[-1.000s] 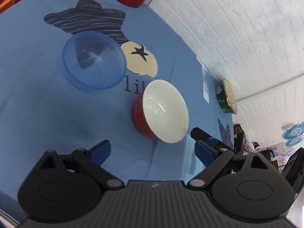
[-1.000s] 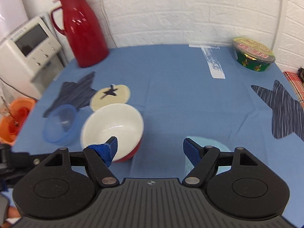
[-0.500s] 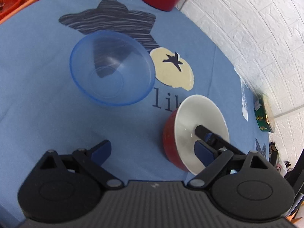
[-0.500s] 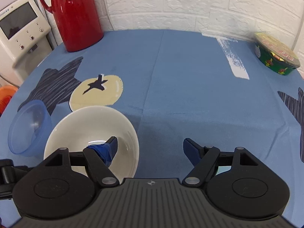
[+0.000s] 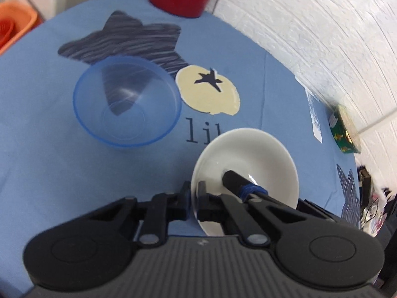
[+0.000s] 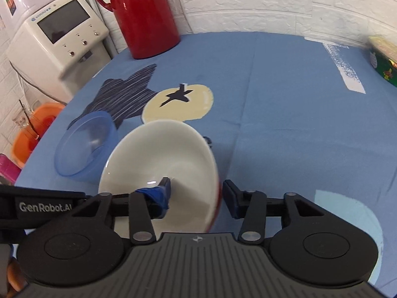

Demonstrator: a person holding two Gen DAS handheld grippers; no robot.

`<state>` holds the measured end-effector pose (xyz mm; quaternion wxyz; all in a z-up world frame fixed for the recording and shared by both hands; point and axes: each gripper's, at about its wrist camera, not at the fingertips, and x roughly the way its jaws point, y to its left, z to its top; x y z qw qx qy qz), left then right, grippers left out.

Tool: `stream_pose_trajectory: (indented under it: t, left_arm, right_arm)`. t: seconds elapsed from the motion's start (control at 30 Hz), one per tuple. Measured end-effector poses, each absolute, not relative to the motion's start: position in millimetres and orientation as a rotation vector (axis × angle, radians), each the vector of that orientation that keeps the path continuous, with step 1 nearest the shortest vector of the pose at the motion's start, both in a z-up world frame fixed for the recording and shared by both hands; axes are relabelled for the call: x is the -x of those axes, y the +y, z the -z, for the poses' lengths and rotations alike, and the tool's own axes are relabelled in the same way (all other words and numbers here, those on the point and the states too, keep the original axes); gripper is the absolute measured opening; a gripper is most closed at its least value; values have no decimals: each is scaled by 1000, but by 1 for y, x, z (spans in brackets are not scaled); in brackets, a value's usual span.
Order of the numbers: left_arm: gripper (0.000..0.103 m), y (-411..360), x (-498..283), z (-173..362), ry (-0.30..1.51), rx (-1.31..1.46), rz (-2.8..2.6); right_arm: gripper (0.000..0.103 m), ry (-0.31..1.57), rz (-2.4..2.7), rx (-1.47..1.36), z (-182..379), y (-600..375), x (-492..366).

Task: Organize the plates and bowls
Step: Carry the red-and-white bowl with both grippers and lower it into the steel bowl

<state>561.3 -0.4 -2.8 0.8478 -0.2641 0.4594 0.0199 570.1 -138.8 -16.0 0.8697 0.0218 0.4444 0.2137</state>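
A bowl, white inside and red outside (image 5: 260,154), is tipped up off the blue tablecloth (image 5: 37,161) with its opening towards both cameras. My left gripper (image 5: 193,198) is shut on its near left rim. My right gripper (image 6: 197,195) is shut across the bowl (image 6: 161,154) wall on the right side: the blue-taped finger (image 6: 163,191) lies inside and the other finger is outside the red rim. That taped finger (image 5: 235,181) also shows in the left wrist view. A clear blue bowl (image 5: 126,101) (image 6: 84,144) stands upright and empty just left of it.
A red thermos (image 6: 146,12) stands at the back of the round table (image 6: 285,99), with a white appliance (image 6: 59,37) beside it. A green tin (image 6: 383,62) sits at the far right edge. An orange basket (image 6: 32,134) is off the table's left side.
My left gripper has gone from open to shut on the bowl's rim. The right fingers have drawn together on the bowl's wall, and the bowl has tipped up further.
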Motion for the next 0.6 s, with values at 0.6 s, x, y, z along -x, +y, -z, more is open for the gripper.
stream_pose_trajectory:
  t: [0.6]
  left_arm:
    - [0, -25, -431, -35, 1053, 387, 182]
  right_arm:
    - [35, 1015, -376, -158, -18, -179, -423]
